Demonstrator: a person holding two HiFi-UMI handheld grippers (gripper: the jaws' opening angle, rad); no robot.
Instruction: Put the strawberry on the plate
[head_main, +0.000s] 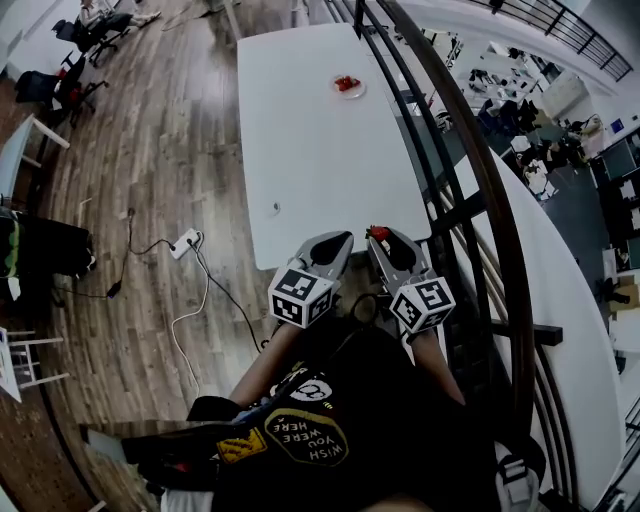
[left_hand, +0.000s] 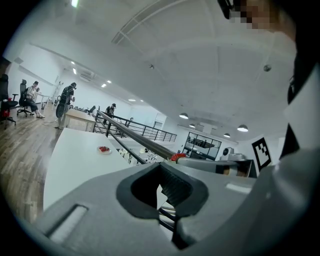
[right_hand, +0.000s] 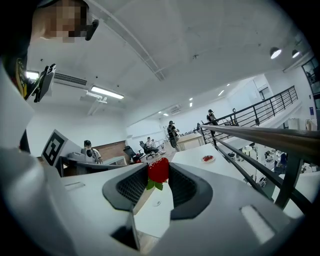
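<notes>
Only the right gripper view shows the grip plainly: the right gripper (right_hand: 159, 176) has its fingers clamped on the strawberry (right_hand: 158, 169), red body up and green leaves hanging below. In the head view we see just a red spot at that gripper's tip, at the near edge of the desk (head_main: 300, 150). The left gripper view gives what the others do not: the left gripper (left_hand: 160, 167) has its fingers closed tip to tip with nothing between them. In that view the berry shows at two o'clock beyond them.

The desk is long and white. The plate (head_main: 347, 86) sits at twelve o'clock near its far end, well apart from the strawberry, with something red in it. A plank floor (head_main: 150, 140) spreads at nine o'clock, where a white power strip (head_main: 185, 243) lies among cables. A dark railing (head_main: 455, 150) runs along the desk's three o'clock side, just beside the right gripper. People (right_hand: 172, 132) stand and sit far down the room.
</notes>
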